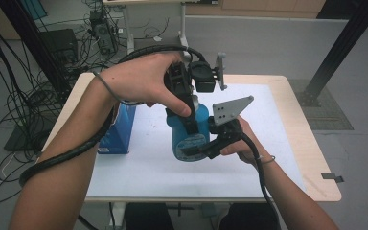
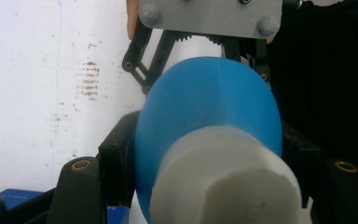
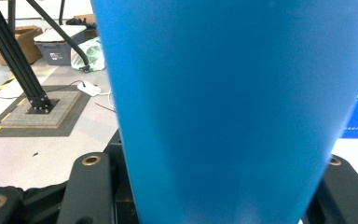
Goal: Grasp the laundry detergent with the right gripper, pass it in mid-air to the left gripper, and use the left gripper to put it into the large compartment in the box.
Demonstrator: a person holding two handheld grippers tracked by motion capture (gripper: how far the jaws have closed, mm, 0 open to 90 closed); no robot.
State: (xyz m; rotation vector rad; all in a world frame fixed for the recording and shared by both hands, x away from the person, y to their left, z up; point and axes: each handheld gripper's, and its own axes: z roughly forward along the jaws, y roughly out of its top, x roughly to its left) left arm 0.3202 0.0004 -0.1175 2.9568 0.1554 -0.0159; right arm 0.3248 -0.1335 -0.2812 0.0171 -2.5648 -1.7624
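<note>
Above the white table mat (image 1: 278,143), a blue bottle (image 1: 189,134) is being clamped around its body by the right gripper (image 1: 191,152). Its white cap (image 2: 228,182) is being pinched by the left gripper (image 1: 190,125); twisting squarely, body steady, is advised.

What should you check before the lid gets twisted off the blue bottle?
1. Right gripper clamped on the blue bottle: ok, its jaws sit on both sides of the body in the right gripper view.
2. Left gripper around the white cap: ok, jaws flank the bottle's top in the left gripper view.
3. Cap gripped tightly: cannot tell.
4. Bottle upright: not ok, it looks tilted in the high view.
5. Blue box out of the way: ok, it stands apart to the left.
6. Cables free of the bottle: ok.
</note>
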